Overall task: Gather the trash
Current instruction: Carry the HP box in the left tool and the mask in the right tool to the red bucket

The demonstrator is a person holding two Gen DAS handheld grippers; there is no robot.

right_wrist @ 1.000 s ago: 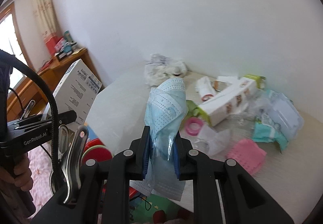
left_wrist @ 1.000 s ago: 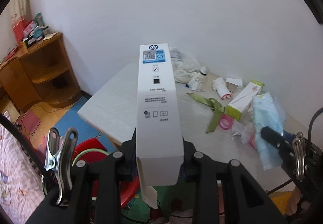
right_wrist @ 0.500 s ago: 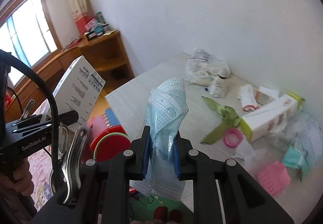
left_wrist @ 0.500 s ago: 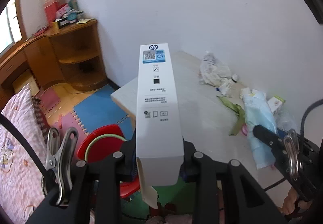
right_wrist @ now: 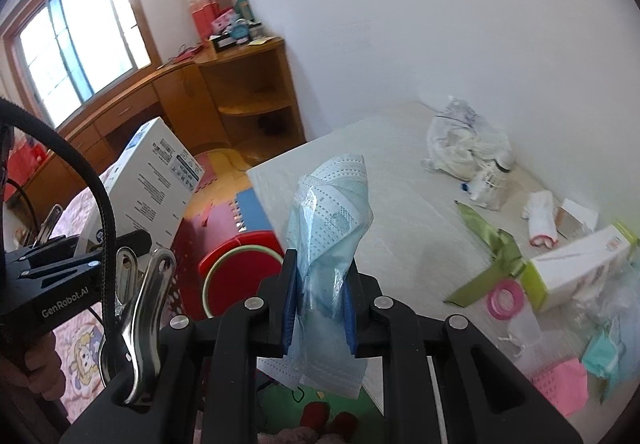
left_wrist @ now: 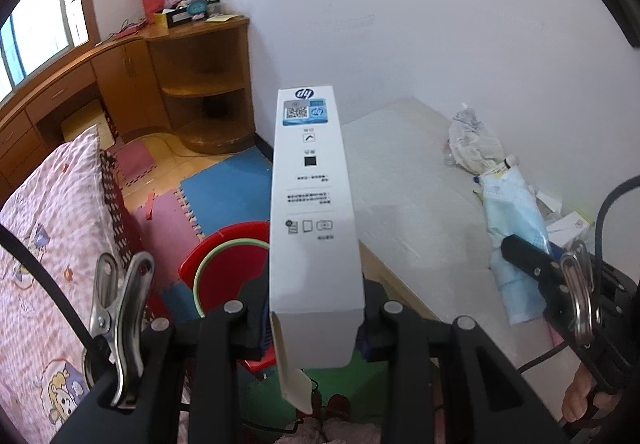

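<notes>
Trash is gripped twice: one white box (left_wrist: 314, 212) is clamped by the left gripper (left_wrist: 316, 328), one blue mask pack (right_wrist: 330, 228) by the right gripper (right_wrist: 320, 308), above one red bin (right_wrist: 240, 264).

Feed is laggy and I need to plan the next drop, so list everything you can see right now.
white box: 1, white, clamped in left tongs
mask pack: 1, pale blue, clamped in right tongs
bin: 1, red, on floor beside table
table: 1, pale, by wall
crumpled bag: 1, white, table's far end
ribbon: 1, green, on table
tape roll: 1, pink, on table
long carton: 1, white and green, on table
pink pad: 1, pink, table's near edge
corner shelf: 1, wooden, by wall
bedspread: 1, pink patterned, left
</notes>
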